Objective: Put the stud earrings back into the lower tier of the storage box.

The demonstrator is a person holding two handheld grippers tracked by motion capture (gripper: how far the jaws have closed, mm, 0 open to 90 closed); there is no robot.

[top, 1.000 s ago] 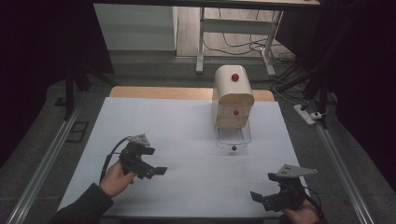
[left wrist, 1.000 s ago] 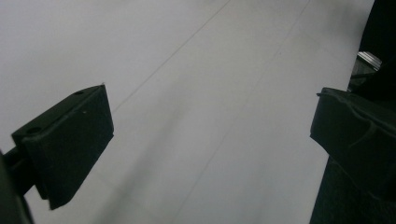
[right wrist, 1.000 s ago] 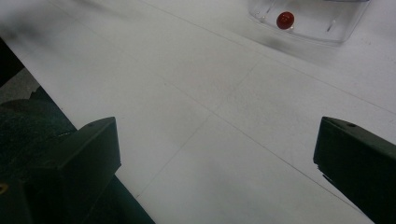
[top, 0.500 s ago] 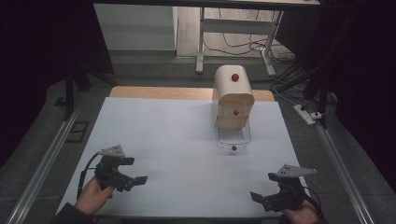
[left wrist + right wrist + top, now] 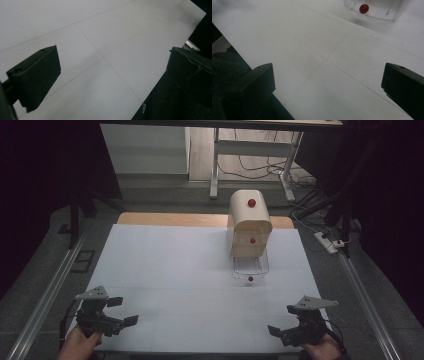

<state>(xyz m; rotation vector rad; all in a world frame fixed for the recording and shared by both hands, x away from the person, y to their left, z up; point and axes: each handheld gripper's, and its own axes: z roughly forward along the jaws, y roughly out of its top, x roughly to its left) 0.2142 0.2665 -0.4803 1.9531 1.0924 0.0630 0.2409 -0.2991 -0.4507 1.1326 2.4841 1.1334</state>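
Surface: white table (image 5: 165,270), far right a cream rounded drawer cabinet (image 5: 249,230).
Handling: clear plastic bottom drawer (image 5: 250,268), judged light, is best pulled by its red knob (image 5: 250,278).
Claws: left gripper (image 5: 121,311) and right gripper (image 5: 276,331) are held spread, empty.

Pretty dim room overall. White worktop (image 5: 165,270) with a wood strip along the far edge, metal rails (image 5: 45,300) down both sides, grey carpet floor (image 5: 165,200), a metal-legged desk (image 5: 216,165) behind, cables and a power strip (image 5: 327,242) at right.
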